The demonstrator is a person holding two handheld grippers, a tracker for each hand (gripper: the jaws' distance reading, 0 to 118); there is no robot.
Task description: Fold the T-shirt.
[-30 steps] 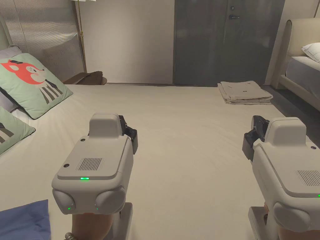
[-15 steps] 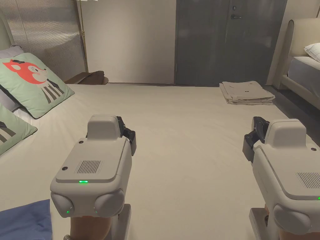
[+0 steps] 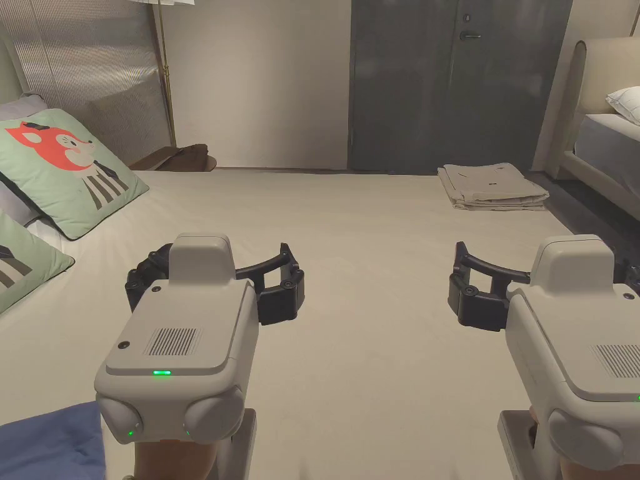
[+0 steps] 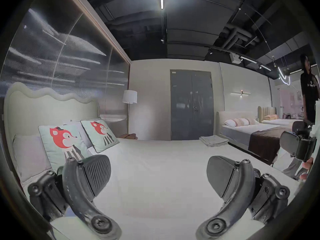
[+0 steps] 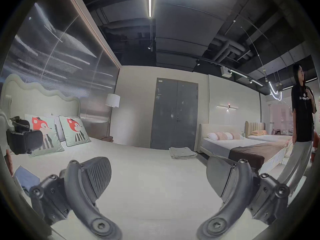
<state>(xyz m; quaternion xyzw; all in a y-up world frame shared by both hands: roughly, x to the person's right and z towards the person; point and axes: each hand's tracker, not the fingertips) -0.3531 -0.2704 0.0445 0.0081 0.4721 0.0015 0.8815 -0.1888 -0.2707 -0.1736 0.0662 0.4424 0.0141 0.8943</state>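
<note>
Your left claw (image 3: 215, 281) sits in the lower left of the head view, its jaws spread wide with nothing between them – in the left gripper view the two ribbed pads (image 4: 97, 172) stand far apart over bare sheet. Your right claw (image 5: 158, 179) in the lower right is just as wide and just as empty (its far jaw is cut off at the frame edge in the head view). Both hang above the pale bed (image 3: 375, 300). A folded beige garment (image 3: 490, 186) lies at the bed's far right corner, upper right of centre – possibly the T-shirt, though it is too far off to tell. A blue cloth (image 3: 53, 447) pokes in at the bottom left corner. Two fox cushions (image 3: 65, 165) lean at the left edge.
</note>
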